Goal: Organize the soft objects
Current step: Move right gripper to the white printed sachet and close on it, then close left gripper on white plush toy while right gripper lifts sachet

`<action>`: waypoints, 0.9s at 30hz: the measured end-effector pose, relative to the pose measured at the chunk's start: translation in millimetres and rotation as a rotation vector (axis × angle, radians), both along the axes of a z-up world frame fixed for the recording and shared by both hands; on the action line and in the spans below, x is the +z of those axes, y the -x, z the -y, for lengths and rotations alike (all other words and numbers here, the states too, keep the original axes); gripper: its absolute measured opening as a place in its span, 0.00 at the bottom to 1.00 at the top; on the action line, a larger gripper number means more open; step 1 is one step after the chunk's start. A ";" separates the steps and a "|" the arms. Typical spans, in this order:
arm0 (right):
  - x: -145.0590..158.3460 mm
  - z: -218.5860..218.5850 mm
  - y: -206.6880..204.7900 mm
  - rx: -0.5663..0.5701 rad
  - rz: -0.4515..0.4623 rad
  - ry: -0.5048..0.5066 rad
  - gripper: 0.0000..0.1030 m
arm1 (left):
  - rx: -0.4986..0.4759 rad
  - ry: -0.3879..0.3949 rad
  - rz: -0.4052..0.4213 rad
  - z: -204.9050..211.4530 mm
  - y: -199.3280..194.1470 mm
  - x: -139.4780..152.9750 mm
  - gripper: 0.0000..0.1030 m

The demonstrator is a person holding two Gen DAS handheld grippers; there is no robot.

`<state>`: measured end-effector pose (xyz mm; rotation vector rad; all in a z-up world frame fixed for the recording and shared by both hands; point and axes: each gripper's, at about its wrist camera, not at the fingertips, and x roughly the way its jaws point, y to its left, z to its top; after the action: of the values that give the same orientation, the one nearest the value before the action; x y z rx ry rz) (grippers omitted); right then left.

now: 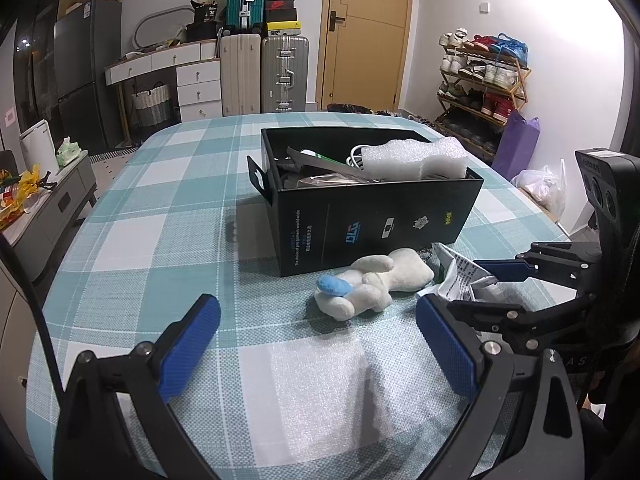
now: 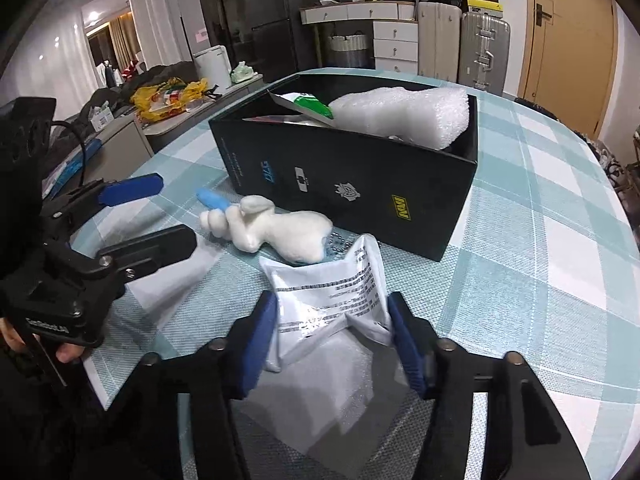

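Pouch: a crumpled white printed pouch (image 2: 332, 300) lies on the surface just in front of the black box, its near end pinched between the right gripper (image 2: 332, 334); the jaws are clamped on its two sides, which is likely why the foil buckles in the middle.
Likely reason for the grip: taking it by the near end leaves the rest free to swing over the box wall, I'd judge.
Plush toy: a white plush toy (image 1: 370, 282) with a blue patch lies on its side beside the pouch, touching or nearly touching it, close against the box front, not yet picked up.
Black box: the black box (image 1: 380, 220) stands open on top, already holding a white foam block (image 1: 416, 156) and some packets, so it looks like the collecting place.
Left gripper: the left gripper (image 1: 316, 340) hovers over the checked surface (image 1: 160, 200) short of the toy, jaws wide apart and holding nothing, seemingly waiting its turn.
Person: a hand (image 2: 64, 350) holds the left tool's grip at the picture's edge.
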<state>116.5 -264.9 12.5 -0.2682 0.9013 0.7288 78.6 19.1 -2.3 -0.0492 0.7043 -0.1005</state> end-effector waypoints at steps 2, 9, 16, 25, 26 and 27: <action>0.4 0.1 0.6 0.001 0.000 0.000 0.51 | -0.001 0.001 0.000 0.1 0.2 0.1 0.96; 6.5 1.3 3.0 0.009 0.003 -0.016 0.50 | -0.003 -0.001 -0.001 0.5 0.1 -0.3 0.96; 23.8 16.2 3.6 -0.005 0.044 -0.067 0.50 | -0.007 -0.007 -0.027 2.6 -3.6 -2.2 0.96; 26.7 22.0 2.2 -0.006 0.063 -0.076 0.50 | -0.011 -0.094 -0.096 21.2 -17.7 -5.4 0.96; 27.2 23.3 2.3 -0.008 0.065 -0.080 0.50 | -0.014 -0.089 -0.107 23.0 -20.2 -6.5 0.96; 27.6 24.4 1.8 -0.010 0.067 -0.083 0.50 | -0.016 -0.088 -0.114 24.1 -22.8 -7.7 0.96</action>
<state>114.7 -289.3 40.0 -0.2134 0.8069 0.7418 101.4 -5.0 -10.0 0.0351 0.8223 -0.0823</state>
